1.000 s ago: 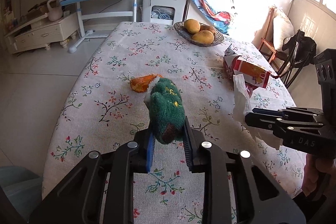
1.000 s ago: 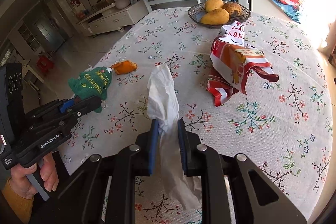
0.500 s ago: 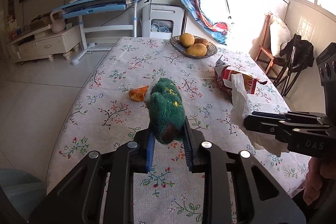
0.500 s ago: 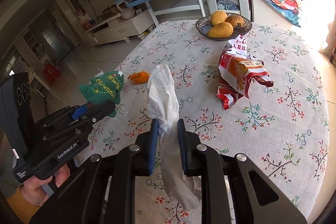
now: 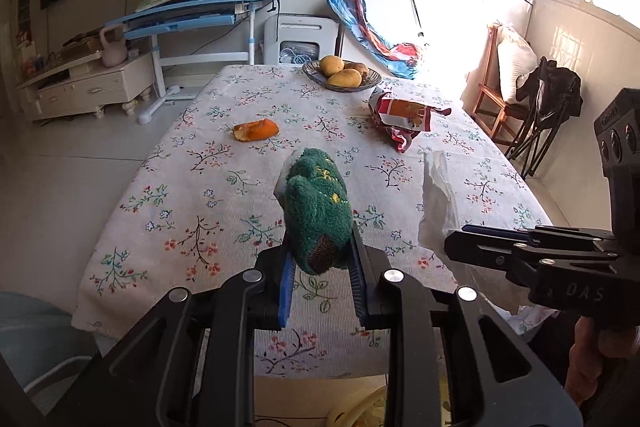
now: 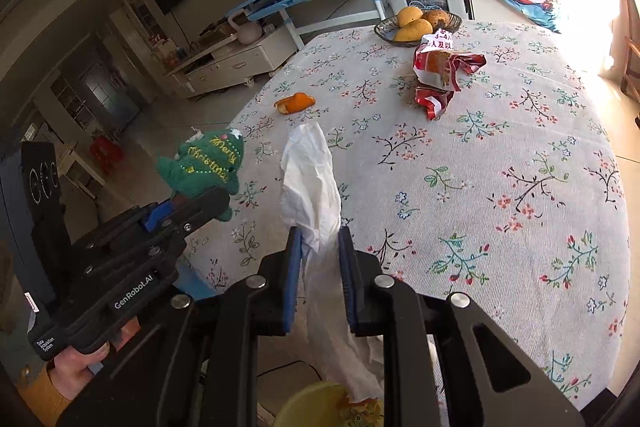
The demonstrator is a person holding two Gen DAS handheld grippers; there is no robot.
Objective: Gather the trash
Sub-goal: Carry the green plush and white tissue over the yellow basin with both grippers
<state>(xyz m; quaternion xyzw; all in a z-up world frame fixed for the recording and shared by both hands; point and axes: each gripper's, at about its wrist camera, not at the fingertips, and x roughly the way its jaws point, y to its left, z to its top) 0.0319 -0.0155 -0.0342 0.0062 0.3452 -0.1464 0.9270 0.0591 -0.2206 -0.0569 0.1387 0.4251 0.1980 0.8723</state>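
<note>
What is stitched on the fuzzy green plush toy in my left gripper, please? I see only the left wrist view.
Observer: The right wrist view shows the green plush Christmas tree side-on in the left gripper. Its yellow stitching reads "Merry Christmas".
Operator: Thank you. Is the right gripper really pinching the white tissue?
Observer: Yes. The right gripper has its blue pads closed on the crumpled white tissue, and a long tail hangs below them.
Operator: What is under that tail?
Observer: A round yellow container with scraps inside shows at the bottom of that view, below the table edge.
</note>
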